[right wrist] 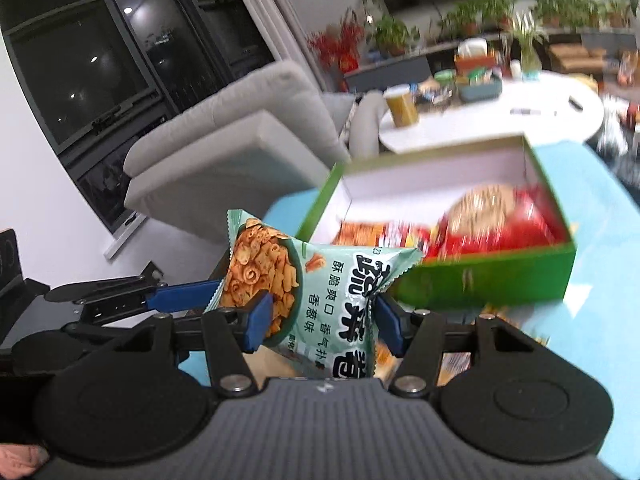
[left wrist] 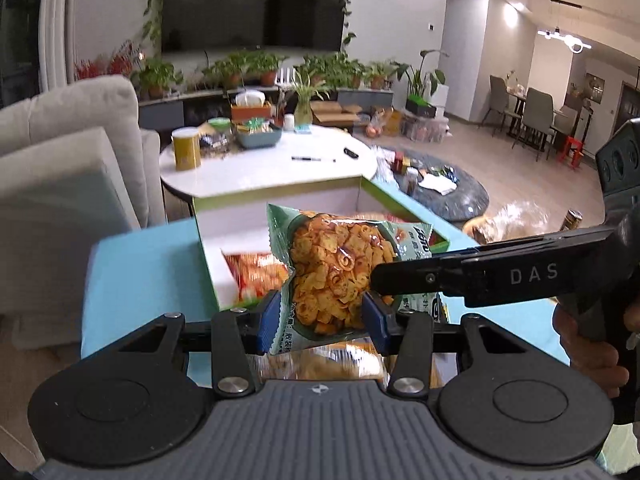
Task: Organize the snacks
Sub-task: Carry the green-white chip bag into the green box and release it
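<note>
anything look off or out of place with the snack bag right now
Yes. The green snack bag hangs in the air in front of the green box, crumpled and tilted. Both tools hold it at once: the left tool pinches one part, the right tool straddles another. Nothing looks torn or spilled.

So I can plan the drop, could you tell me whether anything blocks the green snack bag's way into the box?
Nothing visible does. The green snack bag hangs just before the open green box; red packets lie inside, with bare white floor behind them.
</note>
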The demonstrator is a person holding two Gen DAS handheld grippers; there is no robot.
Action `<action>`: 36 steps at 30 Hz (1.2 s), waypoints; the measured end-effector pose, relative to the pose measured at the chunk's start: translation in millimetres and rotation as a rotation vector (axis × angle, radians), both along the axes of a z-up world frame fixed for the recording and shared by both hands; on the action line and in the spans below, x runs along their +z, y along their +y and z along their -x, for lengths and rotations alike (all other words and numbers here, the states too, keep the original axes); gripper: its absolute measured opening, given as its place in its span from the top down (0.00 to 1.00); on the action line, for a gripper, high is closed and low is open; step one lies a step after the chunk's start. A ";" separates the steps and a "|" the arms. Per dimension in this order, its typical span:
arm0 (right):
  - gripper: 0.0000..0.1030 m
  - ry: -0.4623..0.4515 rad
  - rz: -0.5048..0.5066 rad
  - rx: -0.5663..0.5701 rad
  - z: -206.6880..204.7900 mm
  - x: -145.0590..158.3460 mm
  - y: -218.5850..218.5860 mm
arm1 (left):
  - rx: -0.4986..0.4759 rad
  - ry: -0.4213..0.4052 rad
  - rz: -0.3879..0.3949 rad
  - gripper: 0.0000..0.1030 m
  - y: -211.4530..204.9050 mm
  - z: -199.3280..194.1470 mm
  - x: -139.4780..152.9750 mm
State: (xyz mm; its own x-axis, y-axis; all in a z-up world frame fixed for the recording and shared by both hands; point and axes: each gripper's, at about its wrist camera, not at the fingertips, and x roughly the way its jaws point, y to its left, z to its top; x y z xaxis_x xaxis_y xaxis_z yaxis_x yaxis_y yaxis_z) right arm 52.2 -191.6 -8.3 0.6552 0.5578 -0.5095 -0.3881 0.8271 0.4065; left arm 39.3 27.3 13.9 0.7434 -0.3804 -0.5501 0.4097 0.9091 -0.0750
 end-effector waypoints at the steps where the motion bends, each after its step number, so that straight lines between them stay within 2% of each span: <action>1: 0.24 -0.012 0.003 -0.002 -2.1 0.9 0.1 | 0.004 -0.006 0.005 0.59 -1.2 -2.4 1.8; 8: 0.24 -0.057 0.002 -0.023 -19.7 8.6 -7.3 | 0.031 -0.030 0.019 0.59 -10.0 -22.1 9.3; 16: 0.24 -0.087 -0.008 -0.036 -50.7 12.4 -8.0 | 0.067 -0.049 0.001 0.59 -18.1 -54.9 12.8; 26: 0.24 -0.071 -0.010 -0.050 -95.0 6.5 -7.2 | 0.102 -0.029 -0.006 0.59 -20.1 -105.4 3.9; 36: 0.24 -0.003 -0.009 -0.033 -133.2 -13.1 -1.3 | 0.131 0.028 -0.016 0.59 -15.2 -144.3 -17.0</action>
State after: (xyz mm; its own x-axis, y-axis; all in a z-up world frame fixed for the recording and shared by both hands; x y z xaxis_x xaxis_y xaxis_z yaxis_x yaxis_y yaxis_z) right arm 185.3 -192.8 -21.4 0.6747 0.5403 -0.5028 -0.3615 0.8358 0.4132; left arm 183.6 12.1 -3.2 0.7703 -0.2721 -0.5767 0.2850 0.9559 -0.0704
